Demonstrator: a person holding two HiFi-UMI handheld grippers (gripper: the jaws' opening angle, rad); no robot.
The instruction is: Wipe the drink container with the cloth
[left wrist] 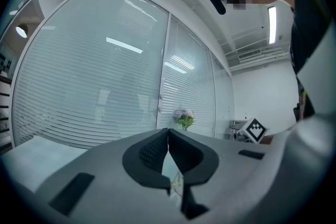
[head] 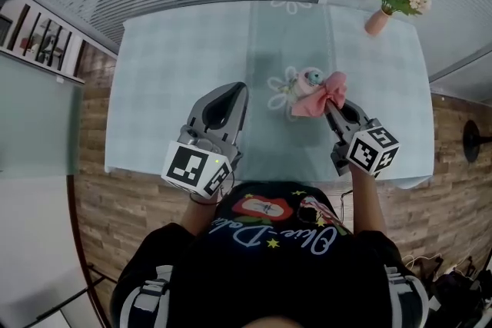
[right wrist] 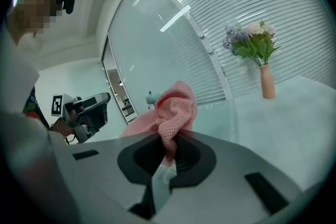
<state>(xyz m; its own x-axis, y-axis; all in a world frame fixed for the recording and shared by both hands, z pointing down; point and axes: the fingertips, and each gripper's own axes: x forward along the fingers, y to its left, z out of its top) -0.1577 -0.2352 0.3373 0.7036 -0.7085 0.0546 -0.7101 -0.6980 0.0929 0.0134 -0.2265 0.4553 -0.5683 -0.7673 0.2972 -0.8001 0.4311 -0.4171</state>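
Observation:
The drink container [head: 309,80], a small bottle with a teal cap, stands near the middle of the table [head: 169,73]. Its cap [right wrist: 152,97] peeks out behind the cloth in the right gripper view. The pink mesh cloth [head: 323,96] hangs bunched against the container's right side, and my right gripper [head: 332,108] is shut on it. In the right gripper view the cloth [right wrist: 172,108] rises out of the clamped jaws of that gripper [right wrist: 169,140]. My left gripper [head: 235,91] is held left of the container, apart from it. In its own view the left gripper [left wrist: 168,131] is shut with nothing in it.
A pink vase of flowers [head: 378,19] stands at the table's back right corner, also seen as the vase [right wrist: 267,82] and the flowers [left wrist: 184,118]. Slatted glass walls run behind the table. A shelf [head: 38,34] is at the far left. The table's front edge [head: 154,169] lies close to the person's body.

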